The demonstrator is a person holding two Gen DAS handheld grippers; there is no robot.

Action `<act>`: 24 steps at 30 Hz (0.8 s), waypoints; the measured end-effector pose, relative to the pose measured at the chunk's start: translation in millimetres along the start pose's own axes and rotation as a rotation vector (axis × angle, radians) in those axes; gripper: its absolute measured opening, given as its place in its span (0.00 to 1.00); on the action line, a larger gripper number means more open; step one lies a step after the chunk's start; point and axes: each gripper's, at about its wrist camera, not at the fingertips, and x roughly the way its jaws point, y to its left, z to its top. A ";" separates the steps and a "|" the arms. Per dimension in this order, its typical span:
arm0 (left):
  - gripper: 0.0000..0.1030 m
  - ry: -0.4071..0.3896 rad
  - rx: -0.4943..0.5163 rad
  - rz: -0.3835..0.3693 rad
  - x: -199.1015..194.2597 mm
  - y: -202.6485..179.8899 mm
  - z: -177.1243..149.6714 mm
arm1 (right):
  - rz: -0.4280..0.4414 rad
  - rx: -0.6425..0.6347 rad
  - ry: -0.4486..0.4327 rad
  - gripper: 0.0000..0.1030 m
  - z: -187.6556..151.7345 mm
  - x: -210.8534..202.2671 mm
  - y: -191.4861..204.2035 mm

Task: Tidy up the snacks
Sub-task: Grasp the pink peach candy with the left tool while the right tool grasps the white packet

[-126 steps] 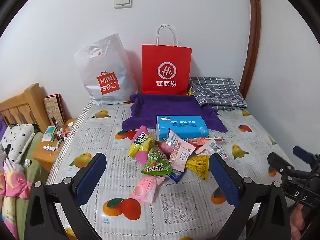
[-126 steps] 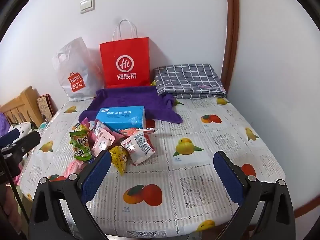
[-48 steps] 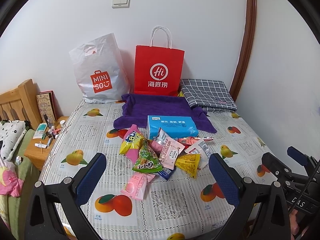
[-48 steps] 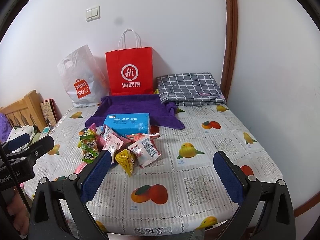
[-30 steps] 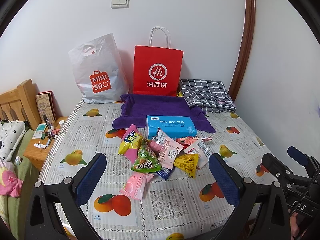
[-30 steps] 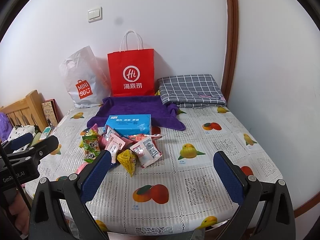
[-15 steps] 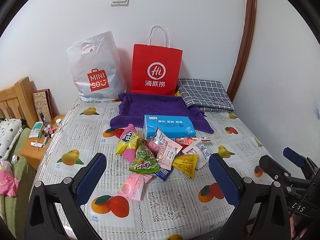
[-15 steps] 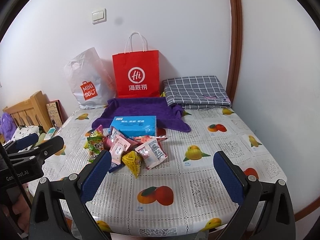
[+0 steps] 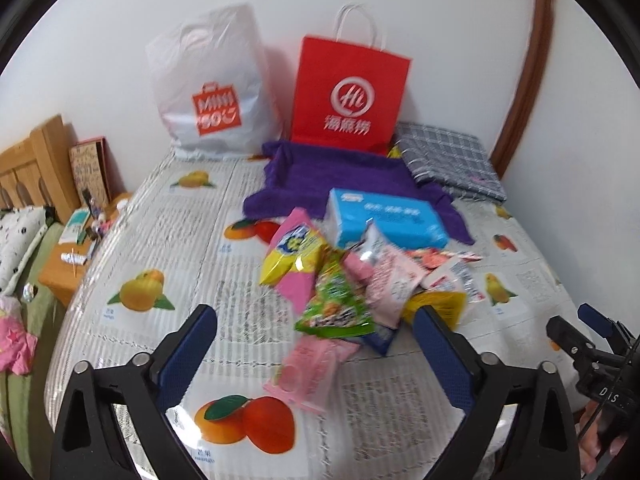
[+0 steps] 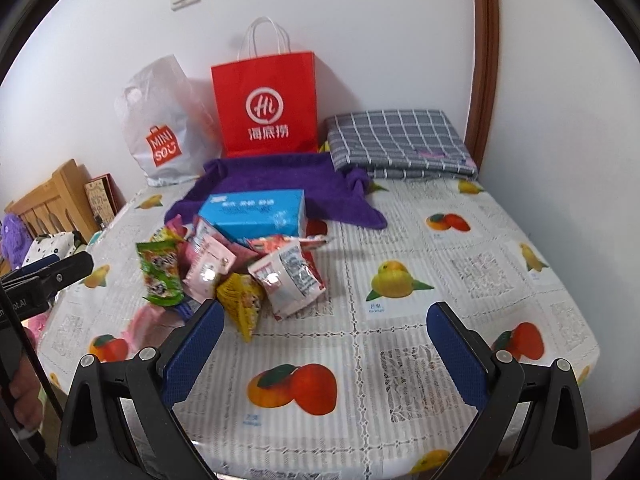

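Note:
A pile of snack packets (image 9: 352,276) lies mid-table on the fruit-print cloth: a green packet (image 9: 334,304), a yellow-pink one (image 9: 290,252), a pink one (image 9: 308,368) nearest me, a yellow triangle packet (image 10: 240,300) and a white-red one (image 10: 290,278). A blue tissue box (image 9: 384,220) sits behind the pile. My left gripper (image 9: 316,352) is open and empty, over the pile's near edge. My right gripper (image 10: 324,344) is open and empty, over bare cloth right of the pile.
A red paper bag (image 9: 348,96) and a white MINISO bag (image 9: 212,88) stand against the back wall. A purple towel (image 9: 340,176) and a folded grey checked cloth (image 10: 400,144) lie behind the box. A wooden headboard and nightstand (image 9: 76,248) are left of the table.
My left gripper has moved forward and right, closer to the snack pile, which now looks larger. My right gripper has come slightly closer to the table. Both stay open.

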 end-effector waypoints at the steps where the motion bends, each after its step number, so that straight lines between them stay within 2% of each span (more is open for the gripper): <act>1: 0.93 0.013 -0.007 0.007 6.8 4.1 -1.4 | 0.010 -0.002 0.008 0.95 -1.1 7.6 -1.0; 3: 0.93 0.036 -0.016 0.009 19.2 11.5 -3.5 | 0.042 -0.028 0.022 0.89 -3.4 23.8 0.6; 7: 0.93 0.068 -0.025 0.016 40.1 23.0 -6.1 | 0.060 -0.055 0.060 0.86 -3.5 57.1 4.5; 13: 0.93 0.111 -0.031 0.048 62.2 37.8 -8.4 | 0.086 -0.113 0.105 0.76 1.0 100.0 14.1; 24: 0.93 0.122 -0.059 0.039 74.4 53.9 -7.0 | 0.090 -0.234 0.144 0.75 11.0 138.8 32.0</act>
